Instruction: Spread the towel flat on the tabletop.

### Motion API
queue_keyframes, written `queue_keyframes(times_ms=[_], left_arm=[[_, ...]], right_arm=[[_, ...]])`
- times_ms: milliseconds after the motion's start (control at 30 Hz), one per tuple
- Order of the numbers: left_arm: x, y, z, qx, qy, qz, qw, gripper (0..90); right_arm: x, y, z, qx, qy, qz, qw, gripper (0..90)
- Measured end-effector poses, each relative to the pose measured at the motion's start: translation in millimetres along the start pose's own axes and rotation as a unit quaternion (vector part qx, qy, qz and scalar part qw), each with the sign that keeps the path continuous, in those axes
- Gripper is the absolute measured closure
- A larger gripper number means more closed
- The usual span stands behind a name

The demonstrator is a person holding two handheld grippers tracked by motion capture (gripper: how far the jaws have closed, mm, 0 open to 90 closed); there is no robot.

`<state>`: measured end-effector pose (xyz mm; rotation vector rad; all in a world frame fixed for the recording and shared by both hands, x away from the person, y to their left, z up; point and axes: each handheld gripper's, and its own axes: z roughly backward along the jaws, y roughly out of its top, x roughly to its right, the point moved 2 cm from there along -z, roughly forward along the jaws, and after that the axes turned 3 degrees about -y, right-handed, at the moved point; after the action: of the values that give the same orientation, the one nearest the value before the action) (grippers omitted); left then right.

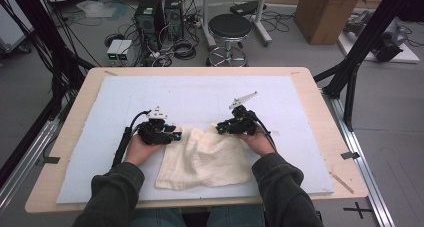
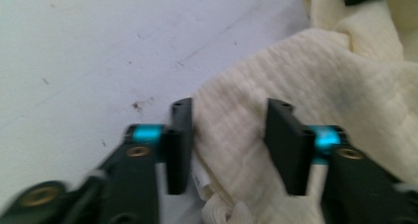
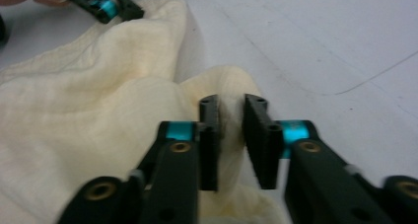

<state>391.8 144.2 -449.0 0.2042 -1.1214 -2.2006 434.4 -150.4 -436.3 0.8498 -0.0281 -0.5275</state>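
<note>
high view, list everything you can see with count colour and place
cloth: 1, cream, rumpled on the mat near the front edge
mat: 1, pale blue-white, covers the tabletop
table: 1, light wood, centre
stool: 1, black seat, floor beyond the table
computer towers: 2, black, floor at the back
cardboard box: 1, brown, back right
left claw: 1, black, jaws apart astride the cloth's left far corner
right claw: 1, black, narrow gap around a cloth fold
sleeves: 2, dark green, bottom
</note>
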Motion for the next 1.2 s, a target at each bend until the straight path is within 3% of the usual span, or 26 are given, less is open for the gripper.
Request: queue_keyframes(times_ms=[67,100,200,300,433,533,633,733,800,933,1000,1067,1200], left_arm=[[3.8,0.7,2.0,-0.004,-0.002,-0.011,0.9999,81.1],[5.4,1.5,3.9,-0.004,0.0,-0.015,0.9999,84.4],[10.2,4.3,13.4,0.005,0.006,-0.022,0.9997,86.2],[14.2,8.1,26.6,0.031,0.013,-0.025,0.9991,86.5],[19.9,11.3,44.2,0.044,0.025,-0.04,0.9979,86.6],[24.2,10.1,52.2,0.047,0.027,-0.043,0.9976,86.6],[27.4,6.9,47.3,0.016,0.03,-0.047,0.9983,86.5],[31.3,0.3,36.7,-0.02,0.017,-0.046,0.9986,86.4],[34.1,-6.7,31.5,-0.043,-0.004,-0.046,0.998,86.4],[39.6,-19.6,27.6,-0.071,-0.044,-0.044,0.9955,86.1],[40.3,-21.3,28.9,-0.067,-0.049,-0.044,0.9956,84.0],[38.4,-19.4,32.4,-0.049,-0.054,-0.033,0.9968,73.7],[31.6,-12.8,43.1,-0.016,-0.06,-0.021,0.9978,63.2]], right_arm=[[-3.9,1.6,2.4,-0.002,0.002,0.014,0.9999,86.0],[-5.6,2.5,4.6,0.0,0.0,0.019,0.9998,86.3],[-9.6,3.6,15.4,0.004,-0.013,0.024,0.9996,86.5],[-12.5,4.6,33.5,0.019,-0.037,0.033,0.9986,86.5],[-14.3,5.1,62.0,0.051,-0.076,0.032,0.9953,86.3],[-16.1,3.8,76.3,0.067,-0.091,0.029,0.9932,84.9],[-15.2,-0.3,71.7,0.049,-0.106,0.028,0.9928,80.5],[-10.7,-10.2,53.5,0.005,-0.107,0.009,0.9942,77.8],[-9.5,-18.0,42.6,-0.023,-0.103,0.005,0.9944,77.8],[-8.7,-27.7,34.0,-0.041,-0.086,-0.003,0.9955,74.3],[-9.4,-26.6,35.2,-0.028,-0.08,0.002,0.9964,73.9],[-10.0,-24.8,37.0,-0.015,-0.08,0.002,0.9967,72.5],[-4.7,-25.1,40.1,-0.006,-0.09,-0.003,0.9959,70.6]])
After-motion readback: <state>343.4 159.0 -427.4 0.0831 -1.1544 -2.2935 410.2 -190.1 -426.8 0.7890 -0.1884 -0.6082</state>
